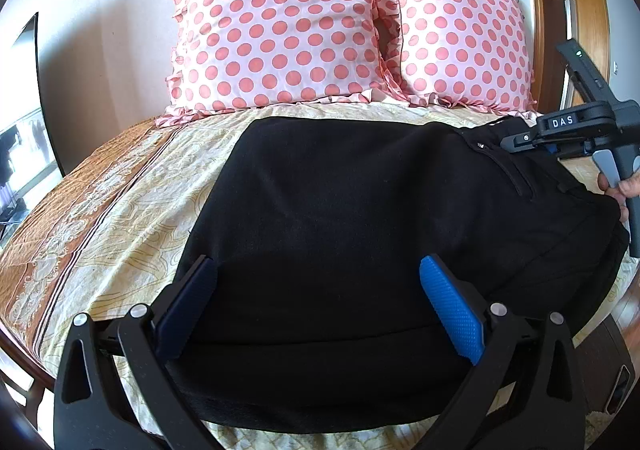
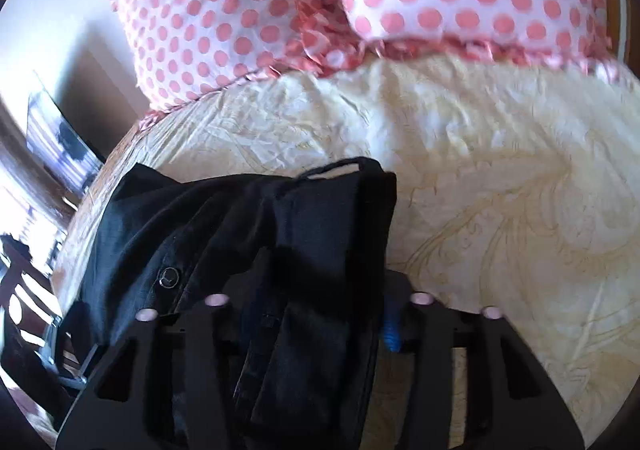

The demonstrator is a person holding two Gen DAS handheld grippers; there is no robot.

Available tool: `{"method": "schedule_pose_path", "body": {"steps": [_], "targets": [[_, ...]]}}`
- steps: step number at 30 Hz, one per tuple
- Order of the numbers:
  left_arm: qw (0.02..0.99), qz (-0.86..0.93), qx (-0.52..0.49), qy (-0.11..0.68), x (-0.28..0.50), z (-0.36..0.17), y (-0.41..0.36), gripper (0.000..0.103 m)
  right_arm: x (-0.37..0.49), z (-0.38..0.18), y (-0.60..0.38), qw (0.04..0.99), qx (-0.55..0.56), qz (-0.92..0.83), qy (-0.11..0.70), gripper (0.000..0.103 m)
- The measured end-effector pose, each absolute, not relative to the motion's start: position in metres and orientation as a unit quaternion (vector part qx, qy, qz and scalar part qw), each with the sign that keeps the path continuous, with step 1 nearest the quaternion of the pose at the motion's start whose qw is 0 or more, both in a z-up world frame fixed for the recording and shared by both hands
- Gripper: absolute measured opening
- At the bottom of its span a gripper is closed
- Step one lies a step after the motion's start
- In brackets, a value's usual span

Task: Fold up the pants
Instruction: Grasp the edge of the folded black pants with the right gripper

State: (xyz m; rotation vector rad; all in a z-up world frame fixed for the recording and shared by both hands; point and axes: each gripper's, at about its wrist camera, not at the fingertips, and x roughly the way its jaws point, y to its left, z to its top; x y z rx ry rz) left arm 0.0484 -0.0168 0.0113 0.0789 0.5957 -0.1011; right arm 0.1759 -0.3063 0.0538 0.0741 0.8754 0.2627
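Observation:
Black pants lie folded over on the bed, waistband end to the right. My left gripper hangs open just above the near folded edge, blue pads wide apart, nothing between them. My right gripper shows in the left wrist view at the pants' far right corner. In the right wrist view the pants with a round button drape over my right gripper, hiding the fingertips; the fingers look closed on the waistband fabric.
Two pink polka-dot pillows lean against the wall at the head of the bed. The cream and orange patterned bedsheet spreads left of the pants. The bed's wooden edge runs at the lower left.

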Motion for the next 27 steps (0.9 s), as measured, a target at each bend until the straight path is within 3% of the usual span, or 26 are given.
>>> {"method": "schedule_pose_path", "body": {"steps": [5,9,10,16,18,19,20,21,22,27], "targets": [[0.954,-0.049,0.039,0.293,0.048,0.011,-0.017,0.101,0.154,0.069,-0.289,0.920,-0.027,0.139,0.366,0.017],[0.953,-0.050,0.040,0.295,0.049,0.012,-0.018,0.101,0.153,0.065,-0.276,0.920,-0.080,0.111,0.368,0.017],[0.953,-0.049,0.040,0.295,0.049,0.011,-0.018,0.101,0.157,0.063,-0.278,0.917,-0.075,0.106,0.376,0.018],[0.953,-0.049,0.040,0.296,0.049,0.011,-0.020,0.101,0.180,0.049,-0.306,0.898,0.014,0.096,0.430,0.049],[0.953,-0.048,0.040,0.297,0.049,0.011,-0.020,0.101,0.183,0.046,-0.310,0.894,0.032,0.103,0.435,0.050],[0.953,-0.048,0.040,0.296,0.049,0.010,-0.020,0.101,0.185,0.042,-0.318,0.889,0.060,0.115,0.438,0.048],[0.953,-0.048,0.040,0.296,0.049,0.010,-0.021,0.101,0.185,0.040,-0.325,0.889,0.088,0.128,0.431,0.034],[0.953,-0.050,0.041,0.296,0.049,0.010,-0.021,0.101,0.185,0.037,-0.329,0.885,0.105,0.150,0.429,0.032],[0.952,-0.054,0.039,0.298,0.050,0.011,-0.020,0.101,0.184,0.038,-0.329,0.886,0.109,0.151,0.425,0.023],[0.952,-0.085,-0.043,0.290,0.062,0.042,0.012,0.098,0.148,0.066,-0.275,0.926,-0.072,0.132,0.346,0.015]]}}
